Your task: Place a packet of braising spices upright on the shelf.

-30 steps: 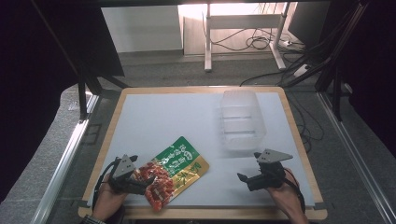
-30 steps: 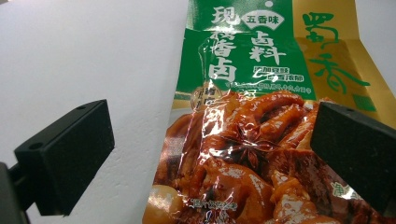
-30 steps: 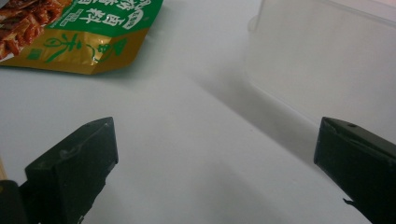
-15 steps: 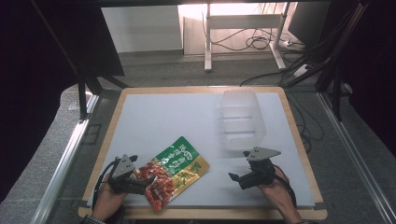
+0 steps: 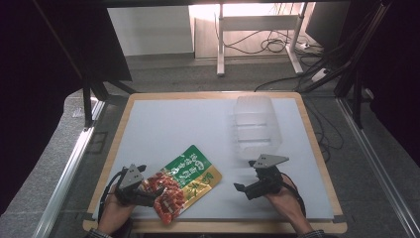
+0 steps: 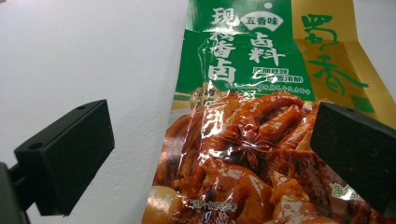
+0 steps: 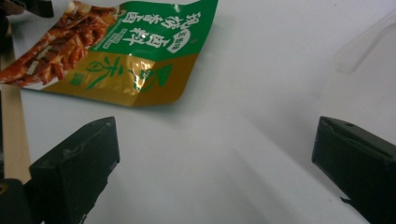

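High view: snack pouch (image 5: 184, 182) flat at near-left of white table (image 5: 173, 129), left gripper (image 5: 148, 194) gaping wide astride its near end, poised to pinch; right gripper (image 5: 243, 190) wide open, empty, aimed toward pouch; clear tub (image 5: 255, 128) beyond.

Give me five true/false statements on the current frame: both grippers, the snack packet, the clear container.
1. The left gripper has its jaws spread, with the snack packet between them. True.
2. The right gripper is clamped on the packet. False: its jaws are open over bare white mat, and the packet lies apart from it.
3. The clear container stands on the far right part of the white mat. True.
4. The packet lies inside the container. False: it lies flat on the mat near the front edge, apart from the container.
5. The packet's print is blue and silver. False: green and gold, with a picture of reddish-brown food.
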